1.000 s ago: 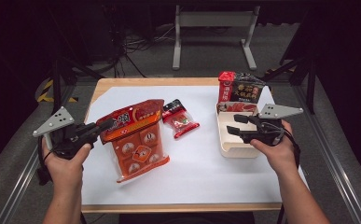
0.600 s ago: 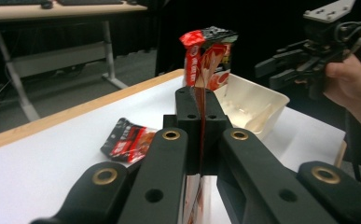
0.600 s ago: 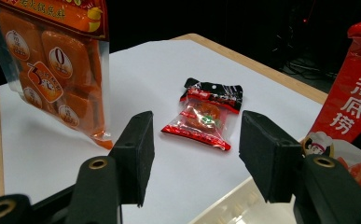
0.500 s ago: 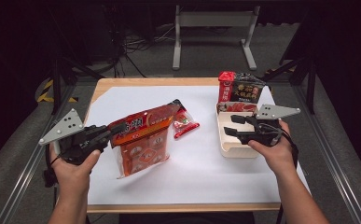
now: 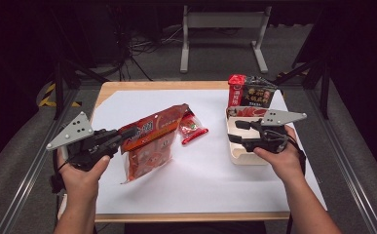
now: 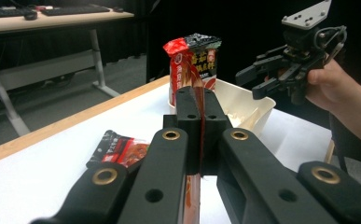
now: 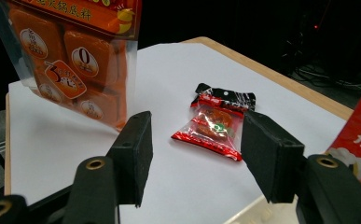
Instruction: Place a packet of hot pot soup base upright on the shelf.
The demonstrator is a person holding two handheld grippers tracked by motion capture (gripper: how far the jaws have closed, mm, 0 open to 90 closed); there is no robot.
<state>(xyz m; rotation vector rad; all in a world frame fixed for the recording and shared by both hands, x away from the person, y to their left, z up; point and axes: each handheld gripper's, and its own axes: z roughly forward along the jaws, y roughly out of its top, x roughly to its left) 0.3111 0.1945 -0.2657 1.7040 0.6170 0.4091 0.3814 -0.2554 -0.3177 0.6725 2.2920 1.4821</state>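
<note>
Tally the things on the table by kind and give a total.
Orange multi-pack bag, held up by the left gripper: 1
Small red sachet: 1
Upright red-and-black packets: 2
Cream tray: 1
Total: 5

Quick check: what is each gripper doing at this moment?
Left gripper: shut on the orange bag, lifting its top edge.
Right gripper: open, holding nothing, above the cream tray.
</note>
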